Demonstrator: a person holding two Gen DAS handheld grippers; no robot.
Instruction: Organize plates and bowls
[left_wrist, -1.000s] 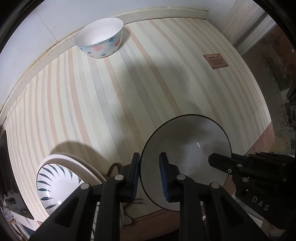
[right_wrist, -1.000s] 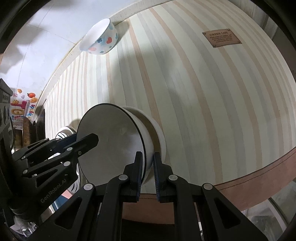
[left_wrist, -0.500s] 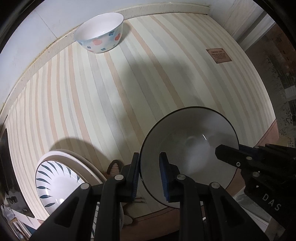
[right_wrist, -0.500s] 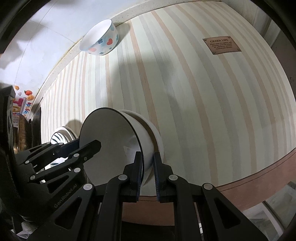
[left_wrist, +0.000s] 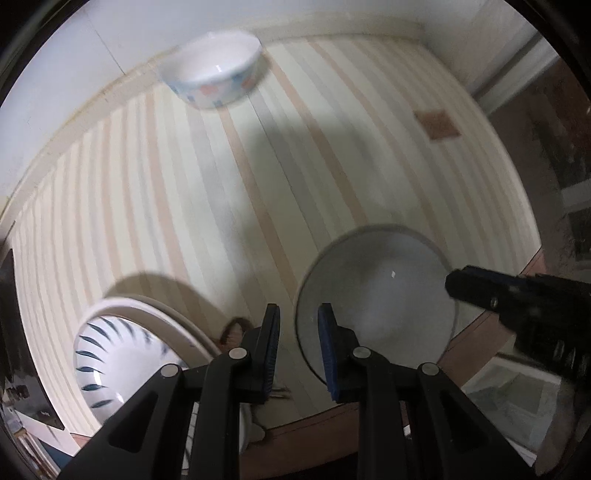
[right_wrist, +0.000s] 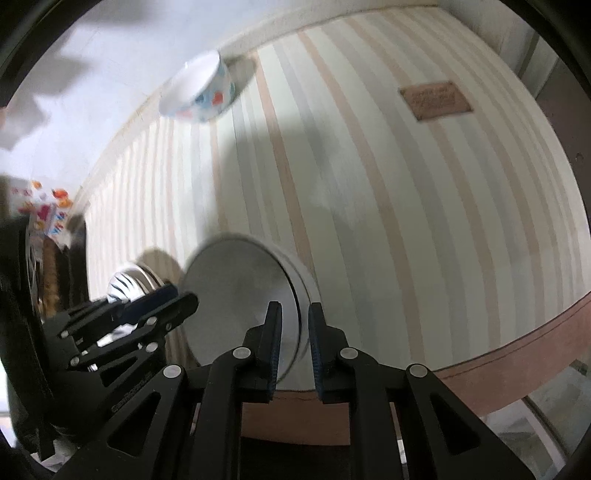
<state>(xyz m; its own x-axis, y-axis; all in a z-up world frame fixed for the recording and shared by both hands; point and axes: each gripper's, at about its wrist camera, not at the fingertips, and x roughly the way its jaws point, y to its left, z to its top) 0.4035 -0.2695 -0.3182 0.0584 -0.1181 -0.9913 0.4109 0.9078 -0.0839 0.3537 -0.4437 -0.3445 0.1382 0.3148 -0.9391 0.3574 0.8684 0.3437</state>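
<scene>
Bowl (left_wrist: 376, 291), white with a dark rim, sits between both sets of fingers, close to the table's (left_wrist: 184, 221) front edge. My left gripper (left_wrist: 298, 310) straddles one side of the rim with a narrow gap. The blur stops me telling whether its pads (left_wrist: 273, 343) are pressing on the wall. My right gripper (right_wrist: 294, 306) straddles the opposite side, and its jaws are opening, with a sliver of space on either side of the wall. I judge this two-sided hold keeps the bowl level while it goes down, and the right side is letting go first.

Further out, a blue-feathered bowl (left_wrist: 110, 350) rests in a cream plate (left_wrist: 155, 306) at the front left corner. It looks like the stack this one should join. A pastel-patterned bowl (left_wrist: 214, 77) waits at the back edge by the wall.

A second ago the right pads were tight on the wall and the bowl was tilted more steeply. The left gap looks unchanged.
</scene>
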